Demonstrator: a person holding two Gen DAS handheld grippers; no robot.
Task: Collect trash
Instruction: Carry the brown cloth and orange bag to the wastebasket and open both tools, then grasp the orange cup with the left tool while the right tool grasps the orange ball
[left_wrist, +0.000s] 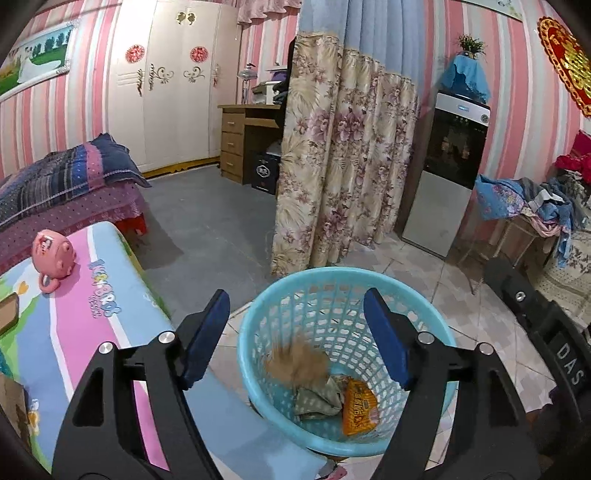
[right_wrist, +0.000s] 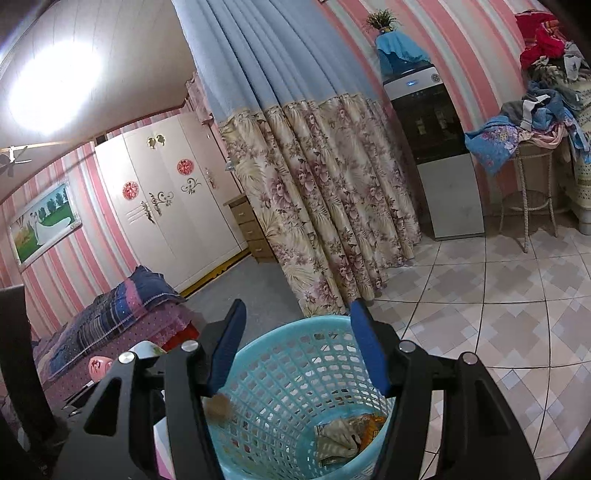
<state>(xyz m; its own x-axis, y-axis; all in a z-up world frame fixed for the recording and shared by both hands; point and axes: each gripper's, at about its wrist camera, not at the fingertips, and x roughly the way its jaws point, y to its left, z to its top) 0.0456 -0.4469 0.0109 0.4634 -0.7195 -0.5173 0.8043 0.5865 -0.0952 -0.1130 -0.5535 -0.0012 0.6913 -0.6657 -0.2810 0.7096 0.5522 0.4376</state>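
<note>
tiled floor (right_wrist: 498, 314) | blue basket (left_wrist: 258, 325): wrappers, blurred brown clump, maybe falling | both claws apart, empty

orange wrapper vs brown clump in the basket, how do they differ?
1. The orange wrapper is sharp in the picture; the brown clump is smeared by blur.
2. The wrapper lies low in the basket beside a grey-green wrapper; the clump shows higher up.
3. The wrapper is bright, flat and printed; the clump is dull and fuzzy.

Shared: both are inside the blue basket, under the open left gripper.
</note>
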